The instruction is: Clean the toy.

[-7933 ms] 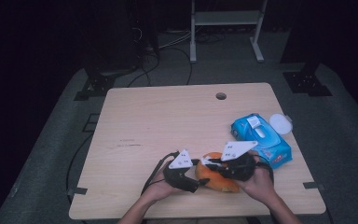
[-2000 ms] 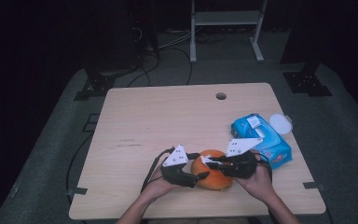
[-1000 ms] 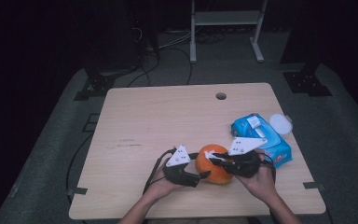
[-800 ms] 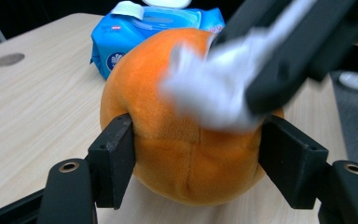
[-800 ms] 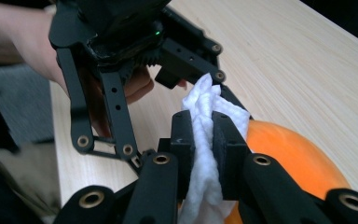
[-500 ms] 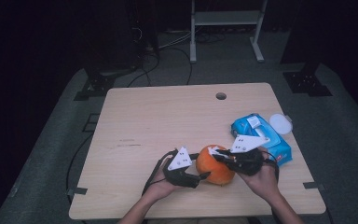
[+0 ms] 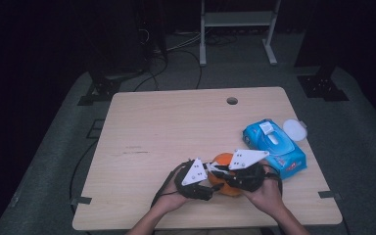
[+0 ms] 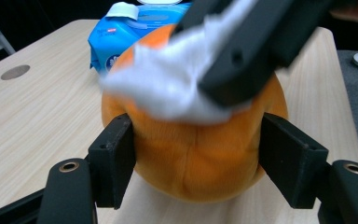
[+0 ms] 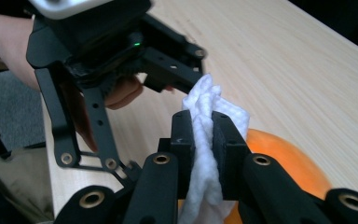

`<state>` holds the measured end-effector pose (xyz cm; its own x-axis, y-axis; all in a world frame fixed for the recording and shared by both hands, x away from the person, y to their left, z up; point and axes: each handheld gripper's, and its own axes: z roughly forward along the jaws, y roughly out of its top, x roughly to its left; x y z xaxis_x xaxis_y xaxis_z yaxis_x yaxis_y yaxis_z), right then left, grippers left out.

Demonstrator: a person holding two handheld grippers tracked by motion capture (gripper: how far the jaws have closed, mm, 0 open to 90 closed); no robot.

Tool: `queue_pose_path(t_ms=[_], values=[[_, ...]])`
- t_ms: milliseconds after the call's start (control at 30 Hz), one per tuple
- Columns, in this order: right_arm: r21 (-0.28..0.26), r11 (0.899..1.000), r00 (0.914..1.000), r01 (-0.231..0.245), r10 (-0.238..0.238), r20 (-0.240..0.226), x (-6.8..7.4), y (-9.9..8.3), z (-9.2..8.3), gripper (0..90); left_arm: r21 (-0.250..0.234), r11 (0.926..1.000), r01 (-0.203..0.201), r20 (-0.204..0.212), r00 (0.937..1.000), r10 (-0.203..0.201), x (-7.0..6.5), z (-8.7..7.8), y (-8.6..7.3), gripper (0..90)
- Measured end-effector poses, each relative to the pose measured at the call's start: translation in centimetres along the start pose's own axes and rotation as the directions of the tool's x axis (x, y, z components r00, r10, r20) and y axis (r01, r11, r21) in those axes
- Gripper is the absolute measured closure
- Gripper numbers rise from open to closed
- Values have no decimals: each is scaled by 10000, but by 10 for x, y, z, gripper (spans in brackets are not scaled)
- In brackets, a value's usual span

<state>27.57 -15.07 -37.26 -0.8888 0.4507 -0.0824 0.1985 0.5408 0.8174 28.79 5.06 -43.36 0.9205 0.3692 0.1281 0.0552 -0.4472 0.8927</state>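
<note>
Wipe (image 9: pixel 208 140) sits clamped in right tool (image 9: pixel 204 140), directly atop the orange ball (image 8: pixel 200 158); left tool (image 8: pixel 198 158) grips the ball's sides.

Dim room, grey carpeted floor (image 7: pixel 54 161), pale wooden table (image 7: pixel 176 127), white shelf frame (image 7: pixel 237 19) behind.

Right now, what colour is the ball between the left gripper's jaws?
Orange; the ball shows best in the left gripper view.
</note>
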Motion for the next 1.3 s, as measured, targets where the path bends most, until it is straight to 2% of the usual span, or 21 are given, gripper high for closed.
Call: queue_pose_path(t_ms=[67,200,233,300,333,367,433,533,600,633,700,800,833,867,900,967,1033,1100,1133,1200,1300], values=[[-58,9995,9990,-296,298,330,-14,-5,-7,798,42,10000,64,1,10000,-64,4,-1,-4,320],[-106,9945,9937,-1041,1045,416,-33,-18,-17,797,-2,9987,505,208,9985,-505,9,0,-7,282],[-141,9934,9926,-1142,1146,393,-35,-20,-18,797,-72,9959,905,422,9950,-901,11,1,-7,241],[-127,9933,9927,-1149,1153,363,-34,-20,-18,797,-134,9808,1946,795,9780,-1929,14,5,-8,137],[-140,9937,9934,-1110,1114,267,-33,-19,-17,797,-139,9769,2131,800,9741,-2114,14,8,-8,111],[-49,9943,9941,-1068,1069,204,-29,-17,-15,797,-67,9769,2134,749,9743,-2123,13,9,-8,110],[138,9975,9973,-688,684,260,-21,-12,-9,796,-90,9817,1903,517,9805,-1896,10,8,-8,176],[84,9986,9986,-515,516,-111,-7,-6,-3,796,-3,9962,869,150,9961,-869,1,6,-2,246],[35,9996,9992,-297,298,-271,0,-2,2,797,51,9997,235,-7,9997,-235,-5,6,1,257],[69,9999,9998,-136,137,-165,3,-1,2,797,62,9999,131,-37,9999,-131,-5,6,1,262],[87,10000,10000,-43,44,-40,3,0,1,798,9,9999,145,-30,9999,-145,-4,5,0,272],[15,9997,9991,-260,260,347,-8,-2,-7,798,61,9998,171,15,9999,-171,1,4,-5,287],[-6,9972,9964,-752,752,399,-22,-11,-13,798,76,9995,312,23,9995,-313,5,3,-8,287],[-6,9972,9964,-752,752,399,-22,-11,-13,798,76,9995,312,23,9995,-313,5,3,-8,286],[-23,9922,9916,-1245,1245,366,-34,-19,-17,797,66,9988,490,63,9988,-491,8,2,-10,281],[-46,9882,9879,-1530,1531,238,-40,-25,-18,797,27,9968,801,231,9965,-802,12,2,-10,240],[12,9888,9883,-1495,1494,320,-39,-26,-16,797,-91,9902,1391,435,9894,-1385,13,2,-7,150],[54,9905,9904,-1375,1374,173,-34,-23,-12,797,-291,9869,1590,434,9865,-1577,12,2,-3,104],[66,9918,9918,-1279,1278,71,-30,-21,-9,797,-291,9869,1590,434,9865,-1577,12,2,-3,100],[232,9954,9956,-931,933,-83,-20,-16,-1,796,150,9946,1022,217,9945,-1025,8,4,-5,128],[444,9971,9981,-618,619,-15,-13,-14,4,796,173,9944,1039,292,9941,-1044,10,2,-10,210]])
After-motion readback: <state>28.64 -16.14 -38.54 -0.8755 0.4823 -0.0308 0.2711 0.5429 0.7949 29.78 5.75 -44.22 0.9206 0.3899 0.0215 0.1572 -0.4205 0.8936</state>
